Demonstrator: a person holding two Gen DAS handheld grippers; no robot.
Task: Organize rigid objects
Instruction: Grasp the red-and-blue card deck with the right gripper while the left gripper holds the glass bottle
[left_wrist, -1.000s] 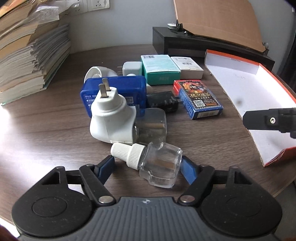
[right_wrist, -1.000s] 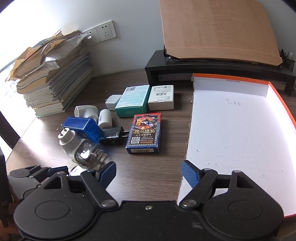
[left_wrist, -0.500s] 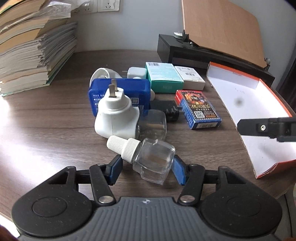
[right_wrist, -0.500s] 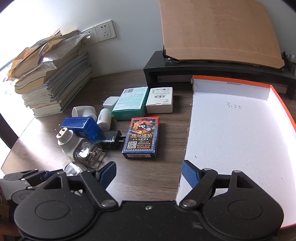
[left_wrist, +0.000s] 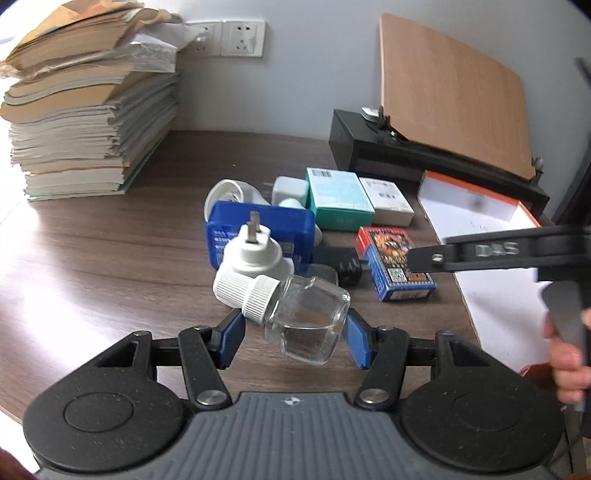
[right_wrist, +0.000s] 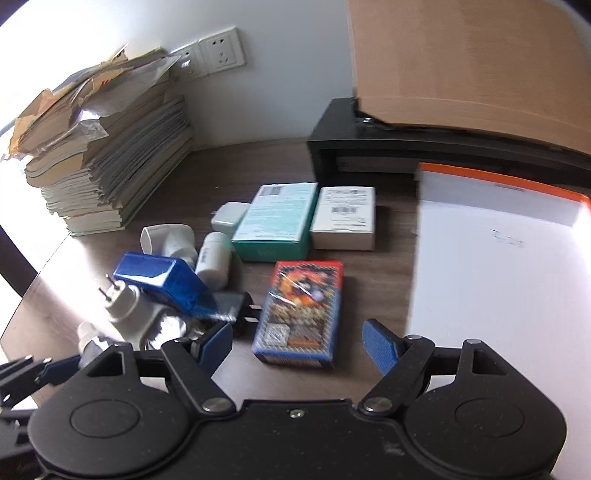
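Note:
My left gripper (left_wrist: 293, 338) is shut on a clear glass bottle with a white ribbed cap (left_wrist: 303, 317) and holds it tilted above the table. Behind it lie a white plug-in heater (left_wrist: 253, 254), a blue box (left_wrist: 258, 230), a black adapter (left_wrist: 341, 267), a card deck (left_wrist: 397, 264), a teal box (left_wrist: 338, 197) and a white box (left_wrist: 389, 201). My right gripper (right_wrist: 297, 343) is open and empty, hovering over the card deck (right_wrist: 301, 308). The bottle's cap shows at the left in the right wrist view (right_wrist: 86, 334).
An orange-edged white tray (right_wrist: 498, 258) lies at the right. A black stand (right_wrist: 406, 147) with a leaning brown board is at the back. A stack of books and papers (left_wrist: 85, 122) stands at the back left. Wall sockets (left_wrist: 242, 38) are behind.
My left gripper has closed on the glass bottle and lifted it off the table. My right gripper has moved left and forward, from the tray's edge to over the card deck.

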